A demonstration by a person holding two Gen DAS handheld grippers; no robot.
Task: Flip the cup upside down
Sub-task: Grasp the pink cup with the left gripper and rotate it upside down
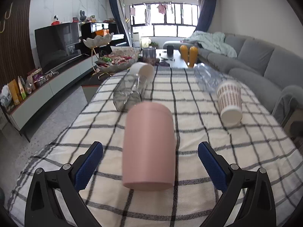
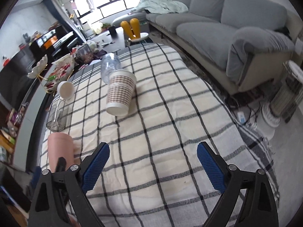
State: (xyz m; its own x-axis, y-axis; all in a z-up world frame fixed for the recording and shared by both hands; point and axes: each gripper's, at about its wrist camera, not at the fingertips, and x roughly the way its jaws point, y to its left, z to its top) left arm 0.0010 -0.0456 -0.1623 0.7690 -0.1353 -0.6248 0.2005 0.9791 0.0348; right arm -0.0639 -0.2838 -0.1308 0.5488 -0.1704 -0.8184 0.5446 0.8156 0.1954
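A pink cup [image 1: 148, 145] lies on its side on the checked tablecloth [image 1: 217, 132], its flat base toward me, between the blue pads of my open left gripper [image 1: 150, 160] without touching them. The pink cup also shows in the right wrist view [image 2: 59, 149] at the left, with the left gripper's tip against it. My right gripper [image 2: 153, 162] is open and empty above bare cloth. A patterned paper cup [image 1: 229, 102] [image 2: 120, 92] lies on its side further off.
A clear glass [image 1: 130, 92] [image 2: 57, 117], a white cup [image 1: 144, 70] [image 2: 66, 89] and a clear plastic bottle [image 1: 208, 77] [image 2: 110, 64] lie on the cloth. A grey sofa [image 2: 227, 24] stands to the right, a TV cabinet [image 1: 53, 83] to the left, a coffee table [image 1: 170, 56] beyond.
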